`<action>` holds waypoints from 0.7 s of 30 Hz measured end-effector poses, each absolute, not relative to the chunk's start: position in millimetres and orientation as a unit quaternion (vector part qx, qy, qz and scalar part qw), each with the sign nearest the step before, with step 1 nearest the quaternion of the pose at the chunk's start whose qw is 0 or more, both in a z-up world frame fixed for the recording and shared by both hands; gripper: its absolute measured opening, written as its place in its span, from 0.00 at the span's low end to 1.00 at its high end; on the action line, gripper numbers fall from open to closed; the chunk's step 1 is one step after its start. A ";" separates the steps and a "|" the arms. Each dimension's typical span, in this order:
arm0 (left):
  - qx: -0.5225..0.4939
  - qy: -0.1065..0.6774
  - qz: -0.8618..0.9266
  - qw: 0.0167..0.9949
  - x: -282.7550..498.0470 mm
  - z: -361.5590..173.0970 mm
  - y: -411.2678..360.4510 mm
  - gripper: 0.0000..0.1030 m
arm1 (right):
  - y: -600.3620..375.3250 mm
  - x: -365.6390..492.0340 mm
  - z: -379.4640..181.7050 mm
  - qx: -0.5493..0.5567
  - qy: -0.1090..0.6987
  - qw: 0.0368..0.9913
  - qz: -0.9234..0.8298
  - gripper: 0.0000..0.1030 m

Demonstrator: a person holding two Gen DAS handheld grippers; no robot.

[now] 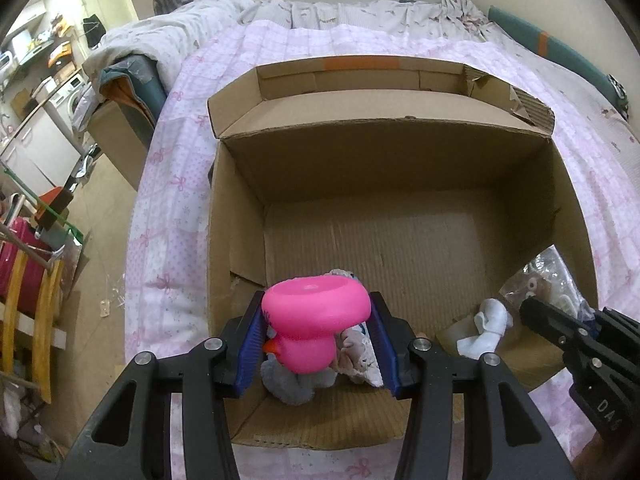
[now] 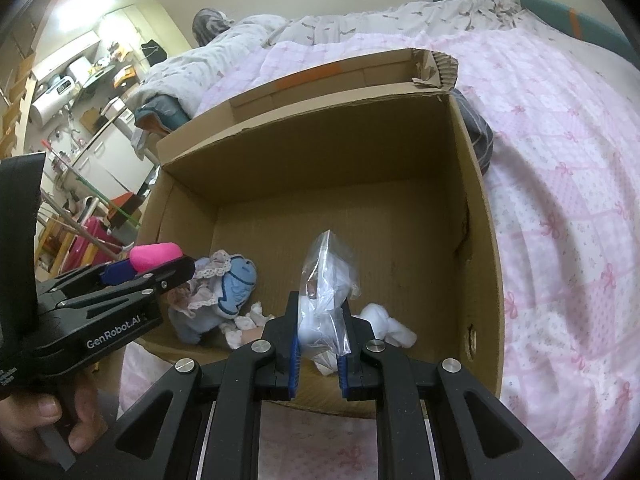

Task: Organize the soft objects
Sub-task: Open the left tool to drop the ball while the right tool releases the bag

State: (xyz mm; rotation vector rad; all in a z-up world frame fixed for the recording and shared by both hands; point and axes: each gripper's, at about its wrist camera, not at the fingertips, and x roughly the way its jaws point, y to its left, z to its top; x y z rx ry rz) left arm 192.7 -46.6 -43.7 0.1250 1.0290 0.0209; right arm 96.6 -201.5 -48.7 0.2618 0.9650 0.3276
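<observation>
A: Left gripper (image 1: 316,334) — state?

B: Blue pads (image 1: 250,354) pinch a pink rubber duck (image 1: 314,320), one pad on each side of it. Duck sits upside down, flat base up, orange beak low on the left. It hangs inside the cardboard box (image 1: 400,160), over the near left corner.

A: Under it?

B: A doll in light blue (image 2: 230,292) with lace trim lies on the box floor, directly below the duck.

A: Right gripper (image 2: 318,344)?

B: Fingers nearly together, clamped on a clear plastic bag (image 2: 326,276) with something white inside. Bag stands up between the pads, inside the box near its front wall.

A: Anything else in there?

B: A white soft toy (image 2: 386,326) on the floor, just right of the bag. Touching it or not, cannot tell.

A: The box itself?

B: Open, flaps folded out, resting on a pink bedspread (image 2: 560,200) with bow print. A hand (image 2: 48,428) grips the left gripper's handle at the lower left of the right wrist view.
</observation>
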 end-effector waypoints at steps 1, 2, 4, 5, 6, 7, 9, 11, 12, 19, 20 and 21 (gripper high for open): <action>0.058 0.493 0.010 0.868 193.0 -44.5 -46.5 0.44 | -201.8 96.8 -48.6 0.126 0.460 0.865 0.155 0.16; 0.057 0.493 0.010 0.868 193.4 -44.5 -46.5 0.44 | -202.2 97.0 -48.5 0.126 0.460 0.865 0.153 0.16; 0.057 0.491 0.015 0.869 193.0 -44.7 -46.6 0.44 | -203.7 97.3 -48.6 0.128 0.460 0.865 0.151 0.16; 0.058 0.490 0.015 0.870 192.8 -44.5 -47.3 0.44 | -204.0 97.5 -48.7 0.129 0.461 0.865 0.151 0.16; 0.060 0.489 0.016 0.870 192.5 -45.0 -47.7 0.44 | -204.2 97.2 -48.6 0.128 0.460 0.866 0.150 0.16; 0.064 0.489 0.018 0.870 192.4 -45.8 -48.5 0.44 | -204.6 96.9 -48.5 0.127 0.460 0.866 0.149 0.16; 0.064 0.491 0.017 0.869 191.9 -47.0 -48.8 0.44 | -204.6 97.1 -48.2 0.125 0.459 0.867 0.147 0.16; 0.058 0.492 0.012 0.868 191.2 -46.7 -47.5 0.45 | -203.8 96.6 -47.7 0.120 0.458 0.869 0.147 0.16; 0.049 0.491 0.007 0.870 190.2 -45.7 -46.3 0.49 | -203.5 96.6 -47.7 0.116 0.458 0.869 0.146 0.16; 0.025 0.487 0.017 0.873 185.5 -39.6 -37.4 0.67 | -201.5 94.8 -46.8 0.109 0.455 0.872 0.143 0.16; 0.024 0.488 0.018 0.872 184.7 -39.2 -36.5 0.67 | -201.9 94.9 -46.8 0.109 0.455 0.872 0.143 0.16; 0.025 0.488 0.019 0.872 183.9 -38.7 -36.0 0.67 | -202.4 95.2 -47.1 0.110 0.455 0.872 0.143 0.16</action>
